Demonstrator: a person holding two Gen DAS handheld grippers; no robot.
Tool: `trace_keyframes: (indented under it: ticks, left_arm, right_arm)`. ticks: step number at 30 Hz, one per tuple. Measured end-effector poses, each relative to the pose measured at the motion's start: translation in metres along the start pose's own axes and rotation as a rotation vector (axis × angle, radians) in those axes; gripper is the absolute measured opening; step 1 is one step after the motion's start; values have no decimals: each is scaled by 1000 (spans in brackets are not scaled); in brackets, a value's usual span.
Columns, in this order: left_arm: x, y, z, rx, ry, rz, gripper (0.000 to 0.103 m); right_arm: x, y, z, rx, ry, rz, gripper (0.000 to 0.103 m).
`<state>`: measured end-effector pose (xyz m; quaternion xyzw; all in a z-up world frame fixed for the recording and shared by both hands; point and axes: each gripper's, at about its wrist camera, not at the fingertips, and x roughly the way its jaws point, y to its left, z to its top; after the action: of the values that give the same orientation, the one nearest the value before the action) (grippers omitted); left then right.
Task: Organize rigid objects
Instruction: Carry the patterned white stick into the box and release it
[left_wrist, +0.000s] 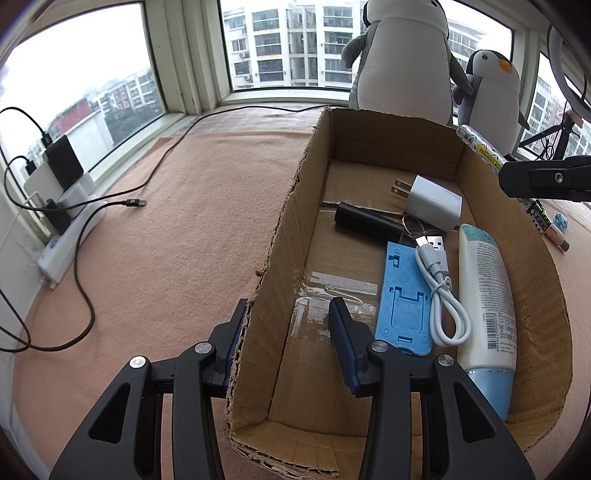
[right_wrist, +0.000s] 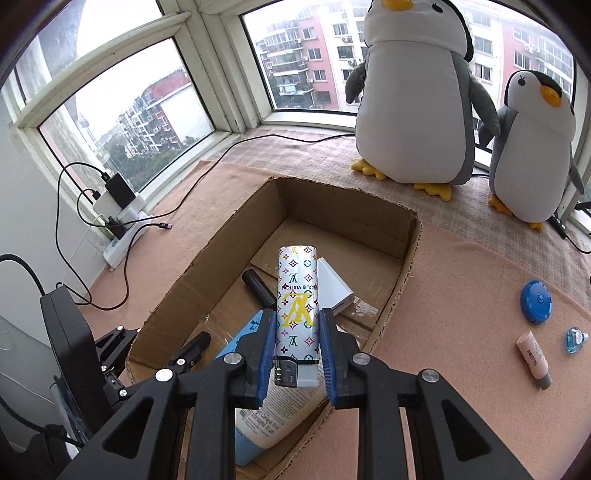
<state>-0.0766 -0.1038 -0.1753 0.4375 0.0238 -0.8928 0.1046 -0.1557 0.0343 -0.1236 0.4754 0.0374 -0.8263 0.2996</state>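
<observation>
**Patterned lighter held over the cardboard box**

The lighter (right_wrist: 296, 314), silver-white with a coloured monogram print, is pinched between the blue pads of the right gripper (right_wrist: 296, 328), its black-and-chrome head toward the camera and its base pointing out over the open cardboard box (right_wrist: 391, 310). In the left wrist view its far end (left_wrist: 480, 147) shows just above the box's right wall.

Inside the box lie a white lotion tube (left_wrist: 487, 295) along the right wall, a coiled white USB cable (left_wrist: 439, 284), a blue phone stand (left_wrist: 404, 299), a black cylinder (left_wrist: 365, 221) and a white wall charger (left_wrist: 432, 203).

The left gripper (left_wrist: 288, 332) has its fingers spread, straddling the box's left wall: one finger outside, one inside, neither clearly pressing it.

On the peach blanket (right_wrist: 461, 332) right of the box lie a blue round tape measure (right_wrist: 535, 301), a small pink tube (right_wrist: 534, 359) and a little blue bottle (right_wrist: 575, 339). Two plush penguins (right_wrist: 417, 92) stand by the window.
</observation>
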Motion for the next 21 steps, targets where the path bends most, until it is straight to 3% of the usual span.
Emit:
trace_keyframes:
  ticks: [17,18,19,21]
  left_arm:
    - [0,-1,1,-2,-1,-1,42]
    - [0,-1,1,-2,-1,-1,42]
    - [0,-1,1,-2,-1,-1,42]
    - [0,-1,1,-2,-2,0,42]
  right_arm:
    - [25,16,0,-27,34,46,22]
    - [24,16,0,-29,26,46,32]
    - [23,16,0,-30,23,45,51]
    - [20,16,1,-26,-1,33,73]
